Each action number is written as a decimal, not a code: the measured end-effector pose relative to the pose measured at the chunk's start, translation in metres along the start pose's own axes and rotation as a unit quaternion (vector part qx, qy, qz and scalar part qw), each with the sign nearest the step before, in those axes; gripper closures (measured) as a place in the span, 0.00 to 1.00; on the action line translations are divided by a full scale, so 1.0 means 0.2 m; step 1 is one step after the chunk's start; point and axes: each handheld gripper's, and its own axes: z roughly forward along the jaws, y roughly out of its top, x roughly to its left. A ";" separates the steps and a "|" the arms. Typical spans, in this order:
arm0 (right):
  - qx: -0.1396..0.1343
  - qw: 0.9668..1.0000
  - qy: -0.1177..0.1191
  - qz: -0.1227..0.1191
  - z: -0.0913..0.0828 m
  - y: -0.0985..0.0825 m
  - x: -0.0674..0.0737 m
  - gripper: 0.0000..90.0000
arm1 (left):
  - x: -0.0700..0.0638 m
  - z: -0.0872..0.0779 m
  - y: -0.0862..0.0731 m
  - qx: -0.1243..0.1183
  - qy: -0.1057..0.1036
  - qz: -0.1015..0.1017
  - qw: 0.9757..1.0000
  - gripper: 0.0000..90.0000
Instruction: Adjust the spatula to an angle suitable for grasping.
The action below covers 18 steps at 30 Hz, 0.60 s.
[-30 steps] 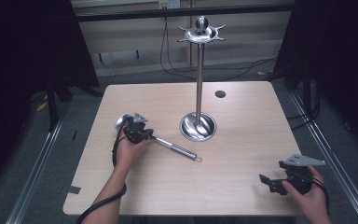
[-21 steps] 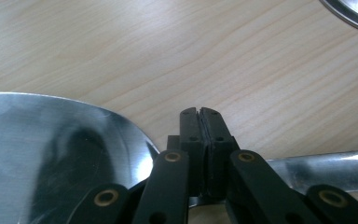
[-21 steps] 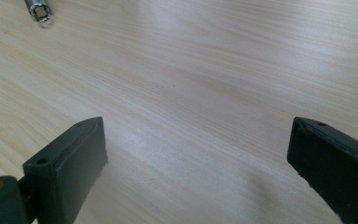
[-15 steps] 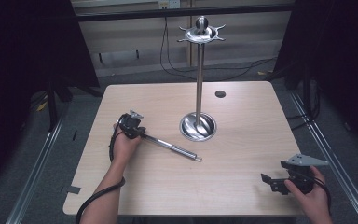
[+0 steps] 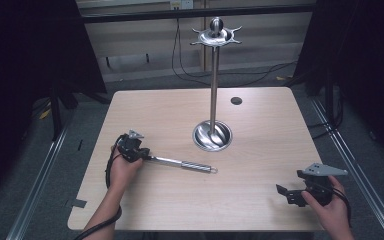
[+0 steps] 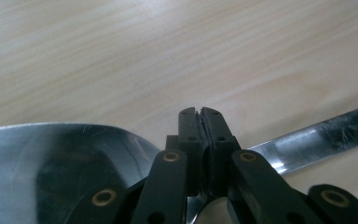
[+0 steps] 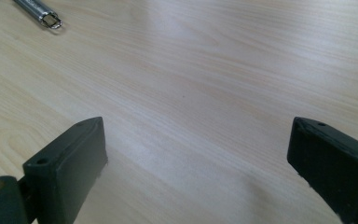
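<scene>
**Spoon pinched at the neck**

My left hand-held gripper (image 5: 141,154) clamps the spoon (image 5: 180,163) at its neck, handle lying on the tabletop (image 5: 260,200) toward the stand (image 5: 212,135), probably for hanging. My right hand-held gripper (image 5: 286,192) rests wide apart, empty.

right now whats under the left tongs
A metal ladle lies on the table beneath the left tongs, which are shut on its neck; its handle runs out toward the stand. The neck itself is hidden by the jaws.
</scene>
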 end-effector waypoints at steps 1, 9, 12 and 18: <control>-0.001 1.000 0.003 -0.001 0.02 0.01 0.01 0.05 | -0.01 -0.03 -0.02 0.005 -0.005 0.001 1.000 0.96; 0.003 1.000 0.020 -0.017 0.09 0.06 0.04 0.05 | -0.03 -0.12 -0.12 0.011 -0.028 -0.010 0.999 0.93; 0.006 0.999 0.026 -0.023 0.11 0.08 0.05 0.05 | -0.04 -0.15 -0.15 0.017 -0.038 -0.016 0.999 0.93; 0.001 0.999 0.029 -0.021 0.12 0.10 0.06 0.05 | -0.06 -0.18 -0.18 0.019 -0.058 -0.021 0.998 0.92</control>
